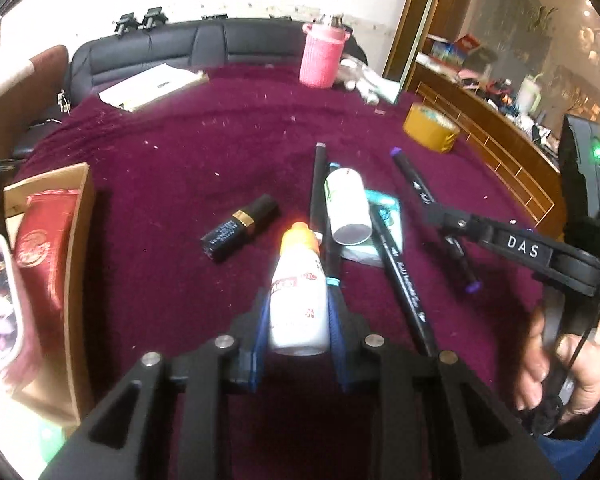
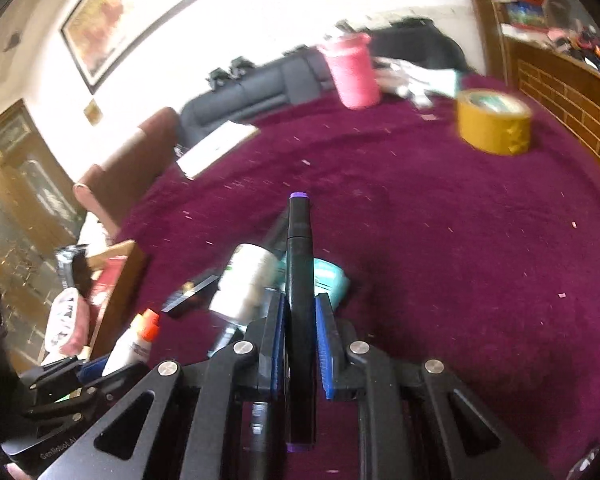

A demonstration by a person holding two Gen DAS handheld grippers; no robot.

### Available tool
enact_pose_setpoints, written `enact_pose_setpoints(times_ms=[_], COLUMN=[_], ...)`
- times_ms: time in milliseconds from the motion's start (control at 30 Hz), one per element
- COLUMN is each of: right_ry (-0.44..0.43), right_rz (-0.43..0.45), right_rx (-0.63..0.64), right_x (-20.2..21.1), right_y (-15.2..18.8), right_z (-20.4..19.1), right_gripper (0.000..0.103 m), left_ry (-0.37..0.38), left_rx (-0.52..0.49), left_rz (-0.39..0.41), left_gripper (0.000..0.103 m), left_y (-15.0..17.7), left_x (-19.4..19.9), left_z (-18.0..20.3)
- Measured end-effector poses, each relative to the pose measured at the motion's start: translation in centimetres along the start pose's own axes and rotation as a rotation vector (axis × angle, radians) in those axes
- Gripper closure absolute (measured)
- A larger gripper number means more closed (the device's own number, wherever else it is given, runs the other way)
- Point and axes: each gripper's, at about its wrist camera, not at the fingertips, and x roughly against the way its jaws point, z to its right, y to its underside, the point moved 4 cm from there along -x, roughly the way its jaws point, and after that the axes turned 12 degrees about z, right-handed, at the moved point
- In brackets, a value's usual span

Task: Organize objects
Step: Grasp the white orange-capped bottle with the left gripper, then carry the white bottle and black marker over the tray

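Note:
My left gripper (image 1: pixel 298 312) is shut on a white bottle with an orange cap (image 1: pixel 298 300) and holds it over the maroon cloth. My right gripper (image 2: pixel 300 320) is shut on a black marker with purple ends (image 2: pixel 299 300); it also shows in the left wrist view (image 1: pixel 436 216) with the marker (image 1: pixel 414 184). On the cloth lie a black lipstick (image 1: pixel 240 228), a white can (image 1: pixel 348 206), a teal packet (image 1: pixel 388 212), a black pen (image 1: pixel 400 276) and a dark stick (image 1: pixel 318 188).
An open cardboard box (image 1: pixel 76 264) with a red packet (image 1: pixel 46 248) stands at the left. A yellow tape roll (image 1: pixel 432 128), a pink cup (image 1: pixel 320 54) and a notebook (image 1: pixel 152 86) sit farther back. A wooden rail (image 1: pixel 500 140) borders the right.

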Motion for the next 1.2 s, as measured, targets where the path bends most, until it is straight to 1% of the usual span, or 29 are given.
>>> enact_pose_setpoints(times_ms=[133, 233, 433, 567, 633, 700, 733, 833, 967, 1033, 1100, 1200], right_ry=[-0.075, -0.12, -0.24, -0.319, -0.348, -0.362, -0.364, -0.382, -0.386, -0.386, -0.369, -0.352], right_rz=[-0.009, -0.034, -0.103, -0.148, -0.167, -0.183, -0.19, -0.215, -0.228, -0.231, -0.235, -0.245], right_rx=[0.004, 0.009, -0.003, 0.012, 0.016, 0.033, 0.04, 0.051, 0.09, 0.099, 0.115, 0.114], right_x=[0.4, 0.2, 0.1, 0.1, -0.1, -0.5, -0.8, -1.7, -3.2, -4.1, -5.5, -7.7], right_y=[0.6, 1.2, 2.3, 3.0, 3.2, 3.4, 3.5, 3.5, 3.5, 3.5, 3.4, 3.1], right_z=[-2.3, -3.9, -7.9, -11.4, -12.8, -14.3, -15.0, -16.8, -19.4, -20.6, -21.7, -22.8], right_gripper=[0.087, 0.087, 0.086, 0.086, 0.086, 0.086, 0.086, 0.086, 0.086, 0.086, 0.086, 0.086], left_ry=[0.004, 0.001, -0.003, -0.023, -0.047, -0.074, -0.099, -0.142, -0.207, -0.241, -0.263, -0.283], left_rx=[0.028, 0.049, 0.089, 0.109, 0.127, 0.144, 0.161, 0.209, 0.261, 0.28, 0.306, 0.338], left_rz=[0.032, 0.055, 0.12, 0.171, 0.196, 0.21, 0.22, 0.241, 0.262, 0.266, 0.264, 0.237], left_gripper=[0.077, 0.077, 0.077, 0.077, 0.077, 0.077, 0.077, 0.076, 0.076, 0.076, 0.076, 0.076], left_y=[0.0, -0.1, -0.3, -0.6, -0.8, -0.8, -0.7, -0.5, -0.1, 0.1, 0.4, 0.8], left_x=[1.8, 3.3, 7.0, 9.6, 10.8, 11.6, 12.2, 13.7, 15.3, 15.8, 16.0, 15.5], left_z=[-0.7, -1.6, -3.6, -5.6, -7.1, -8.6, -9.7, -12.6, -16.3, -18.2, -19.7, -22.0])
